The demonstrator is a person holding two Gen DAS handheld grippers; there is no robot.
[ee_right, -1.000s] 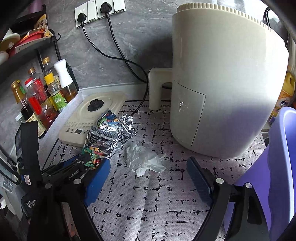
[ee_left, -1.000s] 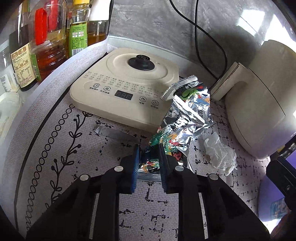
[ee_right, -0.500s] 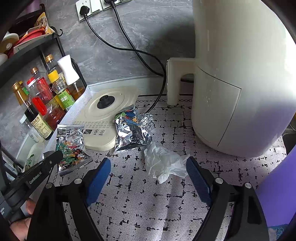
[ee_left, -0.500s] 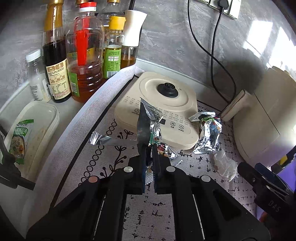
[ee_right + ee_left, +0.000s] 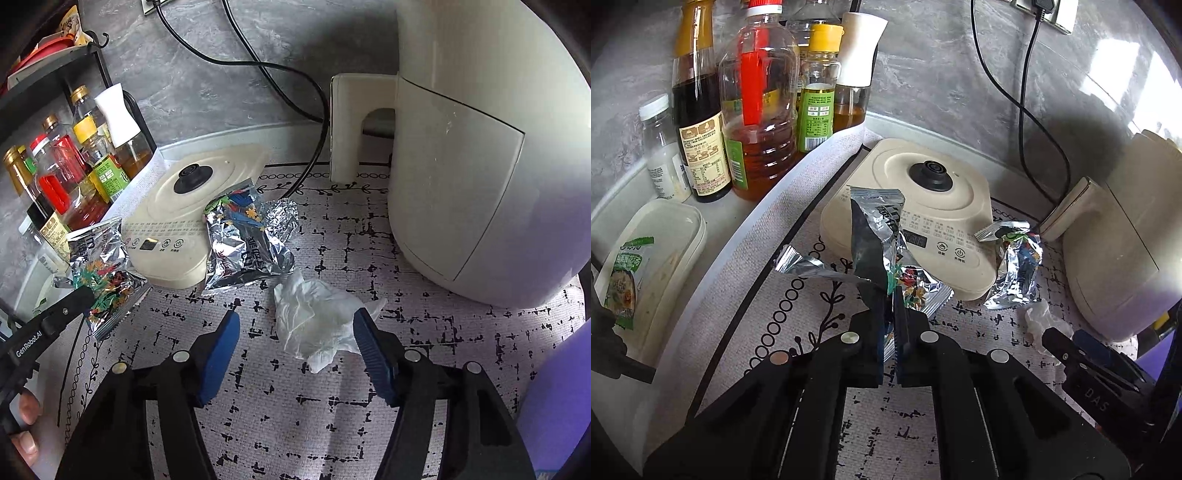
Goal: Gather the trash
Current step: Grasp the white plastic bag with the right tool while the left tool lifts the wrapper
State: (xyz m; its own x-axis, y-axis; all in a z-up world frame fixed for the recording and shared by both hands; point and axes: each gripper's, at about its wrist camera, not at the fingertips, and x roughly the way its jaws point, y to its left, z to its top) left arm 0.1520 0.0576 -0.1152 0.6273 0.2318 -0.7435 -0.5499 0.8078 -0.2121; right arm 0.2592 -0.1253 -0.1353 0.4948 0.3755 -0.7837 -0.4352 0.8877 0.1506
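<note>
My left gripper [image 5: 892, 308] is shut on the lower edge of a foil snack wrapper [image 5: 879, 236], which stands up off the patterned mat in front of the cream cooker base. The right wrist view has the same wrapper [image 5: 103, 266] at the left, in that gripper's tip. A second crumpled foil wrapper [image 5: 247, 236] leans on the cooker base's right corner. A crumpled white tissue [image 5: 317, 321] lies on the mat between the blue pads of my right gripper [image 5: 295, 317]. Its jaws are closing; the left pad is still clear of the tissue.
A cream cooker base [image 5: 192, 206] sits at the back left, a large white air fryer [image 5: 480, 147] at the right, with black cords [image 5: 280, 74] behind. Several oil and sauce bottles [image 5: 757, 110] and a white lidded box [image 5: 653, 258] stand left. A torn foil strip [image 5: 801, 264] lies on the mat.
The left gripper closed on the foil wrapper and lifted it back and to the left, away from the second wrapper. The right gripper came down over the tissue and its jaws narrowed.
</note>
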